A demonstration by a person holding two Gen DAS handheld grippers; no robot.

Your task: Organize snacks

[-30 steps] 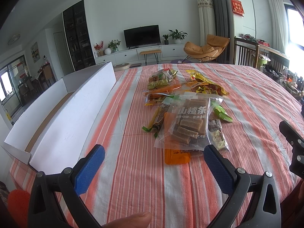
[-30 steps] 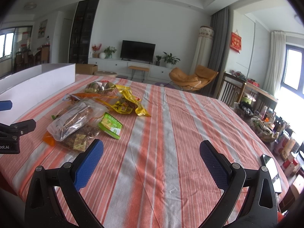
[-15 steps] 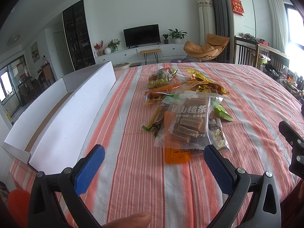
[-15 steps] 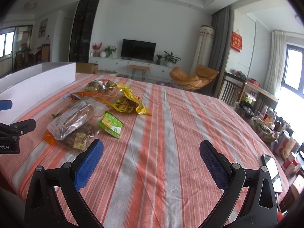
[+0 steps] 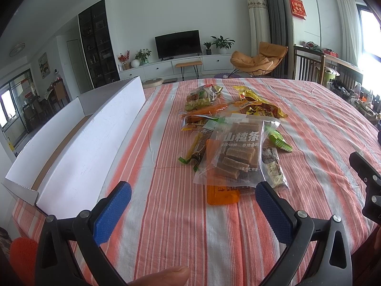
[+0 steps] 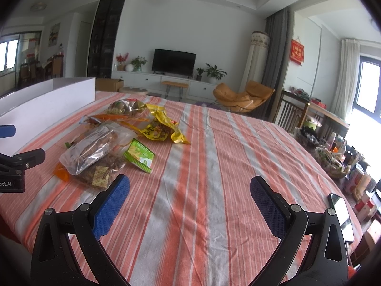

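Observation:
A heap of snack packets lies mid-table on the striped cloth. On top is a clear bag of brown hawthorn strips [image 5: 235,152] [image 6: 91,149], over an orange packet [image 5: 221,195]. Green sachets [image 5: 279,140] [image 6: 139,155], a yellow bag [image 5: 259,106] [image 6: 162,125] and a bag of round snacks [image 5: 202,95] [image 6: 125,106] lie around it. My left gripper [image 5: 193,193] is open just short of the clear bag, nothing between its blue pads. My right gripper [image 6: 189,186] is open over bare cloth, right of the heap. A long white open box [image 5: 78,138] [image 6: 47,102] lies to the left.
The table's right edge drops to a shelf of bottles and baskets [image 6: 338,157]. A phone [image 6: 340,212] lies near the front right edge. A fingertip [image 5: 164,276] shows at the bottom of the left wrist view. A TV, a cabinet and an orange chair [image 5: 259,59] stand beyond.
Nearly still. The right wrist view has crept slightly so the heap sits a touch lower; both grippers stay open.

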